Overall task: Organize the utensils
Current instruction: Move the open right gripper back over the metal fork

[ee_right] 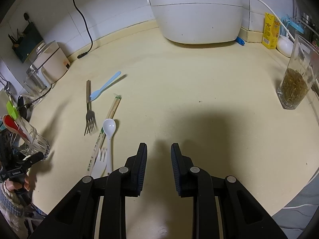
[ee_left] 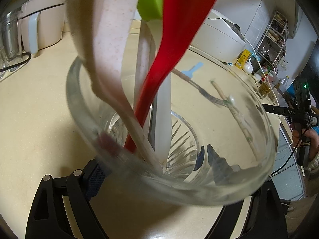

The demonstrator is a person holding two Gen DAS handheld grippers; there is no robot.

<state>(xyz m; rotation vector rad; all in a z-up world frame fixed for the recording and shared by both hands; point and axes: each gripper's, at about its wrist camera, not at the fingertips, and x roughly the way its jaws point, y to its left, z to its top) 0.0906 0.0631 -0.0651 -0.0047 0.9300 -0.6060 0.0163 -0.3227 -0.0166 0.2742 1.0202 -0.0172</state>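
Note:
My left gripper (ee_left: 175, 181) is shut on a clear glass cup (ee_left: 249, 181), which it holds tilted. In the cup stand a pale pink spoon (ee_left: 105, 45), a red spoon (ee_left: 175, 45), a green-headed spatula (ee_left: 151, 2) and a white utensil (ee_left: 163, 119). On the cream counter (ee_right: 199, 79) lie a metal fork (ee_right: 89, 117), a light blue spoon (ee_right: 103, 89), wrapped chopsticks (ee_right: 113, 107), a white spoon (ee_right: 109, 127) and a white plastic fork (ee_right: 99, 163). My right gripper (ee_right: 159, 146) is open and empty, low over the counter just right of the white fork. The cup (ee_right: 33, 141) shows at the far left.
A white rice cooker (ee_right: 195, 14) stands at the back. A tall glass of tea leaves (ee_right: 297, 83) and a yellow carton (ee_right: 270, 31) are at the right. A beige appliance (ee_right: 53, 61) and a black cable (ee_right: 83, 20) are at the left. The counter edge (ee_right: 295, 195) runs bottom right.

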